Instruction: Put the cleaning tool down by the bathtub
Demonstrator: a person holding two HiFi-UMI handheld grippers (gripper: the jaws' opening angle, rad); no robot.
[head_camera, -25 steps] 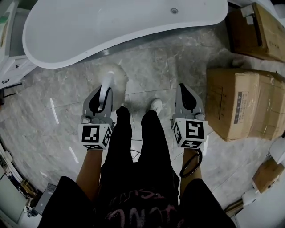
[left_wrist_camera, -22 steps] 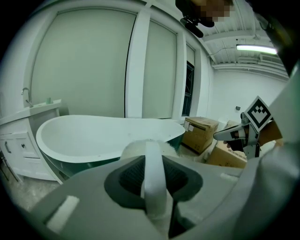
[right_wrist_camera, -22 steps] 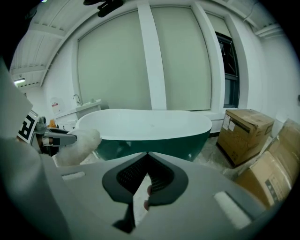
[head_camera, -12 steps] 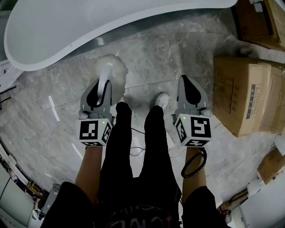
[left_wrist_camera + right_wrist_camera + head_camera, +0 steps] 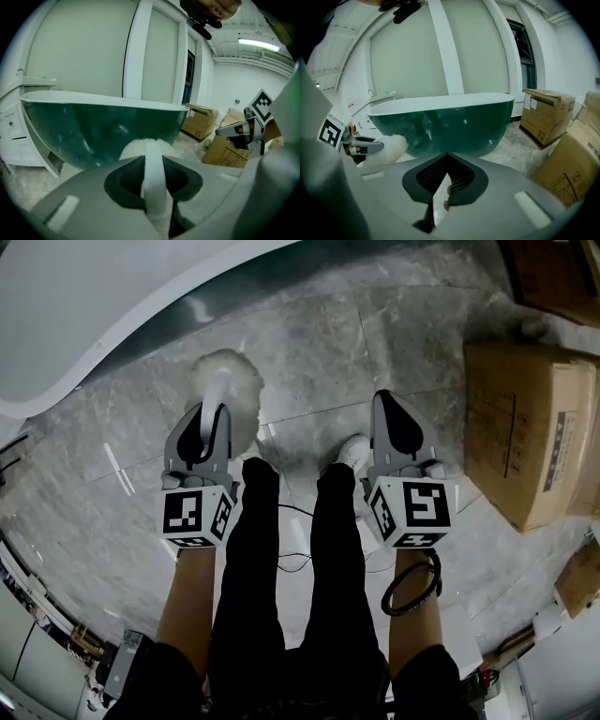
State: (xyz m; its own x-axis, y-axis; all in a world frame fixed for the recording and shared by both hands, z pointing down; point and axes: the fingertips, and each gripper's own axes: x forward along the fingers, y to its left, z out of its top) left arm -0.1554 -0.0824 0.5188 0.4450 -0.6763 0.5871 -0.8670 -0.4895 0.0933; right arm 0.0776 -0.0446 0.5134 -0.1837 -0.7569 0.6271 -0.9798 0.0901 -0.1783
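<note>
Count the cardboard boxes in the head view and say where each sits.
3. A large cardboard box lies right of the right gripper; a second box is cut off at the top-right corner; a smaller box sits at the lower-right edge. More may be out of frame.

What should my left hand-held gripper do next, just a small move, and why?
Probably lower the left hand-held gripper toward the floor: it is shut on the cleaning tool by its handle, and the fluffy head is close beside the bathtub.
</note>
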